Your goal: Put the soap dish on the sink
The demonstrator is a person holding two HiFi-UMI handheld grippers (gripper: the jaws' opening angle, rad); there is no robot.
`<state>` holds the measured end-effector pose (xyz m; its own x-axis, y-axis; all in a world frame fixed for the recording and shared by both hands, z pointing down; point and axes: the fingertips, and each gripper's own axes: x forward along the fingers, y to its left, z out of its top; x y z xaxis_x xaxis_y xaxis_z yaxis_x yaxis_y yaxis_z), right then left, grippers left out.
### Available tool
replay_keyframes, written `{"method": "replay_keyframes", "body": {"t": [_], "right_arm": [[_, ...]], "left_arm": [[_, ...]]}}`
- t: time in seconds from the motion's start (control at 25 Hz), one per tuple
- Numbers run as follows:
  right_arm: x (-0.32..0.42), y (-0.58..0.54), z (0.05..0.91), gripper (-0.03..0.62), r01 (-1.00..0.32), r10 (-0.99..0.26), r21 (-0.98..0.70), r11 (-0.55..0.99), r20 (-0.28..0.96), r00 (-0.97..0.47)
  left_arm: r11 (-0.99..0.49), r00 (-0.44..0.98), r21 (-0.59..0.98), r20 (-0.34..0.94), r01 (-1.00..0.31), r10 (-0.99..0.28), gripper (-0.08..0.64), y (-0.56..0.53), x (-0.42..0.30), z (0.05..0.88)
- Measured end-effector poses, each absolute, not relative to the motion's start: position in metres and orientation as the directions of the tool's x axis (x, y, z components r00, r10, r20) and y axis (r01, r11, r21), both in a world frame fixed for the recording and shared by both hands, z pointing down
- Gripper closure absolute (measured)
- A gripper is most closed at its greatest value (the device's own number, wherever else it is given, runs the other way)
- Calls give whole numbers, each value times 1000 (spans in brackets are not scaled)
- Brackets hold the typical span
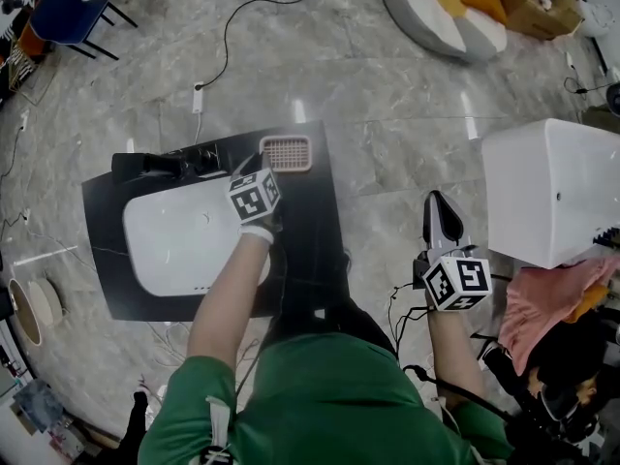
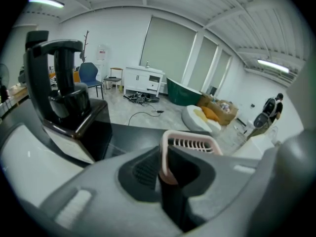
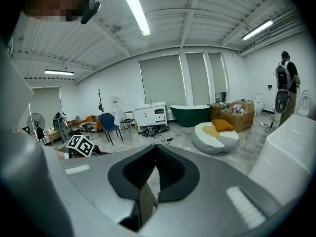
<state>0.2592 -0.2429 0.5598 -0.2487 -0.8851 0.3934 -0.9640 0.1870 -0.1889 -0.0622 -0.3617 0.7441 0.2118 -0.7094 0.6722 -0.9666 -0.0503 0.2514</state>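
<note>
A pink slatted soap dish [image 1: 287,152] sits over the back right part of the black counter [image 1: 315,250], just behind the white sink basin [image 1: 179,235]. My left gripper [image 1: 264,166] is shut on the dish's near rim. The left gripper view shows the pink rim [image 2: 190,141] pinched between the jaws of the left gripper [image 2: 165,174]. Whether the dish rests on the counter or hangs just above it I cannot tell. A black faucet [image 1: 160,164] stands at the basin's back left, and this faucet [image 2: 61,80] also shows in the left gripper view. My right gripper [image 1: 441,219] hangs off to the right over the floor, shut and empty [image 3: 152,181].
A big white box [image 1: 552,190] stands to the right, with a pink cloth [image 1: 557,298] below it. Cables [image 1: 228,37] run across the marble floor behind the counter. A white and orange beanbag [image 1: 446,6] and a blue chair [image 1: 66,13] stand farther back.
</note>
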Motion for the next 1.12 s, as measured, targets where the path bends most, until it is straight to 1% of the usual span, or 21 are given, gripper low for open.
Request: {"method": "replay_keyframes", "body": {"t": [0.12,0.36,0.52,0.72,0.96,1.12], "right_arm": [[258,-243,557,594,-964,-887,-188,189,389,-250],[255,-243,549,594,-962,-891,-186,199,375,-257],[247,-240,541,594,-958,-894,-190,213,358,-269],[237,-236,524,594,-950,-898,-195,246,324,-299],[225,-221,492,594,-934,-907,-229,273,261,-330],[220,-210,464,594,-926,-915,-237,293,211,-344]], "left_arm": [[-36,208,257,685,-966,-699,512,-361,-63,748],[-34,222,297,629,-954,-745,495,-353,-66,717],[-108,265,290,582,-951,-769,495,-346,-60,686],[-191,291,241,504,-952,-813,497,-336,-54,637],[-260,330,224,385,-939,-862,499,-310,-49,562],[-316,355,170,304,-933,-884,499,-289,-42,505]]}}
